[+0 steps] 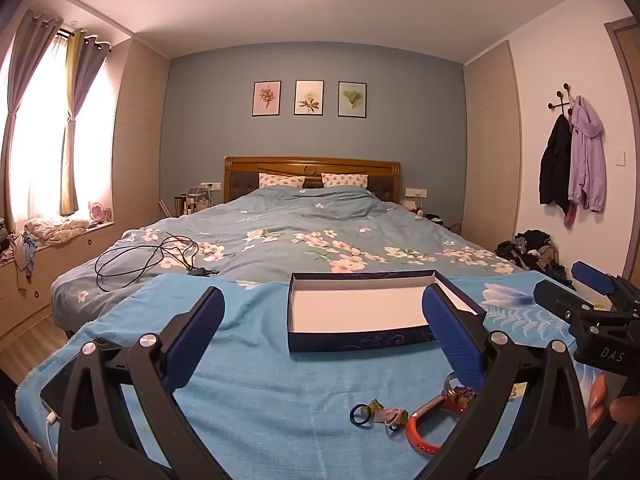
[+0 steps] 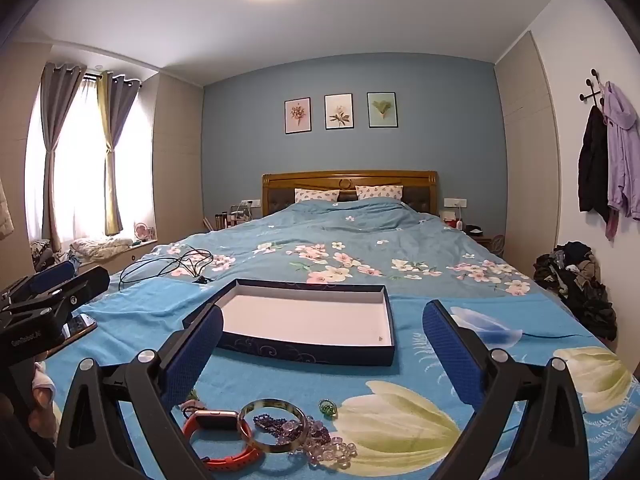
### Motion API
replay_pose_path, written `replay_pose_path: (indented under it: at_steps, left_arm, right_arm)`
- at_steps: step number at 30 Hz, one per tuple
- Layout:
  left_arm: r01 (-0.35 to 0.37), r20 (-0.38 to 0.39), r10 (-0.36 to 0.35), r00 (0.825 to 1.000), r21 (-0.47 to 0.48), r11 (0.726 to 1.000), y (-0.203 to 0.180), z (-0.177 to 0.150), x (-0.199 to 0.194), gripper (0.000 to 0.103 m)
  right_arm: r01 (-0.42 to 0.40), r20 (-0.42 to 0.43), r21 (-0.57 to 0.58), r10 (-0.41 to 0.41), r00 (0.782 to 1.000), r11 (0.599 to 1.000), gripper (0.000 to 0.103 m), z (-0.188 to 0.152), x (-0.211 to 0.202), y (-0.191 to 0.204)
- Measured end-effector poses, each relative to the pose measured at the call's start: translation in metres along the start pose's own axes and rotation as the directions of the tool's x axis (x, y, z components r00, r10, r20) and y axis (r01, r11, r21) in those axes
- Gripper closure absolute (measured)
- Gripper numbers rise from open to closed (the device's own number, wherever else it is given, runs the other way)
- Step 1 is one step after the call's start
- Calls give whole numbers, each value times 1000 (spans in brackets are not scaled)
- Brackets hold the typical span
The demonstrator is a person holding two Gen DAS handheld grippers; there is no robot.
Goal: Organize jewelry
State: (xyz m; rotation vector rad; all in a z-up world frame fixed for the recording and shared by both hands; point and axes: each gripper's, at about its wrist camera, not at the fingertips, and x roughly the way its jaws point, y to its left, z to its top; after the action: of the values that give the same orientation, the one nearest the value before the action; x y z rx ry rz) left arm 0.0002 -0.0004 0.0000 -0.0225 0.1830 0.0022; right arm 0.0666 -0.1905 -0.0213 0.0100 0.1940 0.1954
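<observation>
An open dark-blue box with a white inside [image 1: 352,310] [image 2: 308,322] lies on the blue towel on the bed. In front of it lies loose jewelry: a red-strapped watch [image 2: 218,436] [image 1: 420,428], a bangle [image 2: 274,424], purple and clear beads [image 2: 320,442], a green ring [image 2: 327,407], a dark ring [image 1: 361,415] and small pieces [image 1: 390,414]. My left gripper [image 1: 324,334] is open and empty above the towel, left of the jewelry. My right gripper [image 2: 322,344] is open and empty above the jewelry, in front of the box.
A phone [image 2: 78,326] lies on the towel at the left. A black cable [image 1: 148,258] lies on the floral duvet behind. Clothes are piled on the floor at the right [image 2: 576,280]. The bed's left edge drops to a wooden floor [image 1: 32,344].
</observation>
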Motion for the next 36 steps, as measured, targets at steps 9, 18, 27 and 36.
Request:
replay_pose_path:
  at_steps: [9, 18, 27, 36]
  left_arm:
    - [3, -7, -3, 1000, 3, 1000, -7, 7, 5, 6]
    - [8, 23, -8, 1000, 8, 1000, 2, -2, -2, 6]
    - [8, 25, -9, 1000, 10, 1000, 0, -5, -3, 6]
    - [11, 27, -11, 1000, 9, 1000, 2, -5, -3, 6]
  right_arm:
    - [-4, -7, 8, 4, 1000, 1000, 6, -1, -1, -2]
    - [-2, 2, 4, 2, 1000, 1000, 6, 2, -3, -2]
    - [-3, 4, 2, 3, 1000, 1000, 6, 0, -2, -1]
    - [-7, 7, 1, 7, 1000, 1000, 6, 2, -4, -1]
